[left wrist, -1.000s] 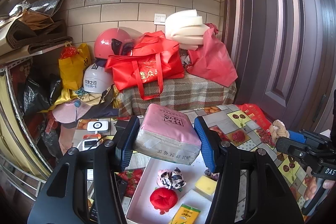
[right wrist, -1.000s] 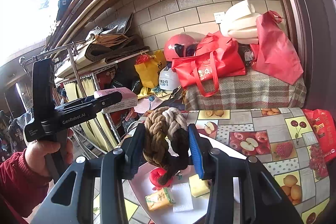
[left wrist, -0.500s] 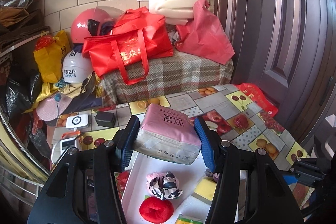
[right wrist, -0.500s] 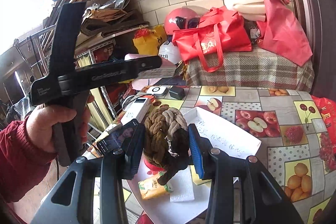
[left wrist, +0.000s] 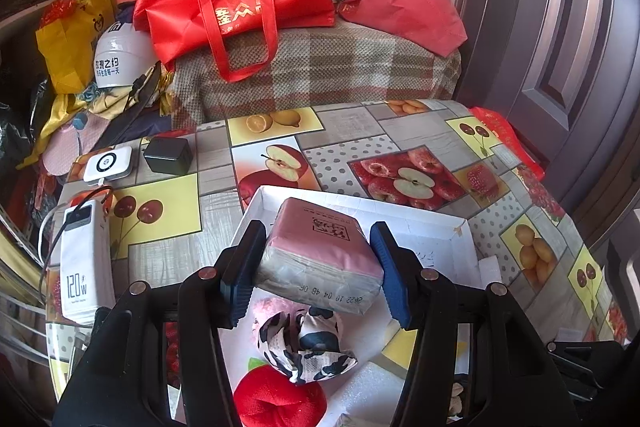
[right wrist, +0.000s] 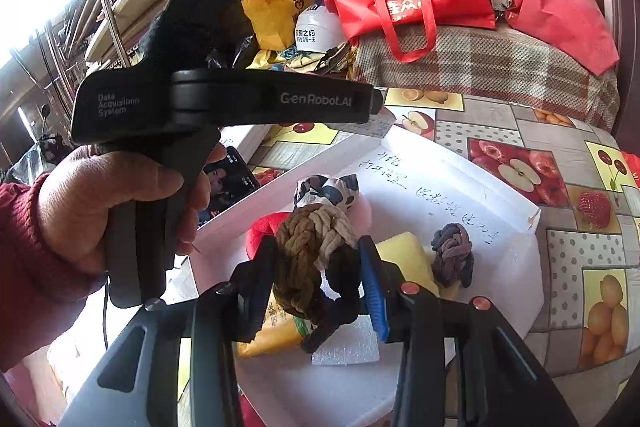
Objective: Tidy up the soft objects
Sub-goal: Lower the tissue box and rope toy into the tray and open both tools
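Two hand-held grippers hang over a desk covered in a fruit-print cloth, each carrying a soft thing toward the same place. On the desk sits a shallow white tray with handwriting on its floor, and most of the soft things lie in its near part.

The left hand-held gripper is clenched on a pink tissue pack, its blue pads pressing the pack's two ends; the pack hangs above the tray's far-left part, over a cow-print cloth bundle and a red plush. The right hand-held gripper grasps a brown rope knot between its pads, above the tray's near middle. A yellow sponge and a small dark rope knot lie just beside it in the tray, with a yellow packet and a white foam piece below.

By the look of it, the step in hand is bringing both things down into the tray. The next move calls for finding bare tray floor: the far half, under the writing, looks free, whereas the near part is crowded. Each gripper would need to get low before letting go.
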Tool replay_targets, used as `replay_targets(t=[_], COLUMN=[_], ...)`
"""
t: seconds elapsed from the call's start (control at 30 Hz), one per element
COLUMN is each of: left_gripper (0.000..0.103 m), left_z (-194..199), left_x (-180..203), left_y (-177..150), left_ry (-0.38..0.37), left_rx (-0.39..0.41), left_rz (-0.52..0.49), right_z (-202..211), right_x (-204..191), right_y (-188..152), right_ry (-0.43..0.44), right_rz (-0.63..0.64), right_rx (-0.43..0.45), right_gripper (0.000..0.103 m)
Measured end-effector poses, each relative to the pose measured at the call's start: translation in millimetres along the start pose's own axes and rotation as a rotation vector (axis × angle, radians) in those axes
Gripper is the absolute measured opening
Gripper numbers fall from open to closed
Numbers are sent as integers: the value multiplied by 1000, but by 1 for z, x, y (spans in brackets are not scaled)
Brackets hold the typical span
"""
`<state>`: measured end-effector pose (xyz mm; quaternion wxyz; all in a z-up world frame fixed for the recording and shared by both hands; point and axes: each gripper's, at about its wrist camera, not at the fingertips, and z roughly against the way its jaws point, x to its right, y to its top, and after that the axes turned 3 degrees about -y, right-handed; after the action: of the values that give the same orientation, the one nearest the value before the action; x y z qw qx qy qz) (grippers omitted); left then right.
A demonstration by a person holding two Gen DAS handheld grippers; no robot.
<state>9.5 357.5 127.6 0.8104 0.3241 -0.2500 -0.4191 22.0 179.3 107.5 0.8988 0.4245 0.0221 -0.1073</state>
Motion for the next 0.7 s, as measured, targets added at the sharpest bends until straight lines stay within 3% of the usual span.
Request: replay_targets(t=[0.23,0.3,0.33,0.37,0.4,0.7], left_gripper=[55,68,89,103,103,103], left_z=[-14,-15,-15,-14,-13,24], left_x=[-4,-3,-3,-3,-4,-13], left_y=[-4,-4,-4,-4,-5,-2], left_ry=[-7,10,18,26,34,64], left_rx=[-23,-19,-15,-8,0,93], left_rz=[9,9,9,11,12,56], right_z=[-13,-16,-17,-17,-16,4], right_x=[-6,-7,-7,-7,-7,-11], right_y=[-6,-8,-9,-10,-11,-14], right_ry=[-24,-38,-51,-60,-67,-79], right_rz=[34,46,53,58,60,62], right_rx=[-19,-22,-19,-13,-3,44], right_gripper=[43,56,78,98,103,103])
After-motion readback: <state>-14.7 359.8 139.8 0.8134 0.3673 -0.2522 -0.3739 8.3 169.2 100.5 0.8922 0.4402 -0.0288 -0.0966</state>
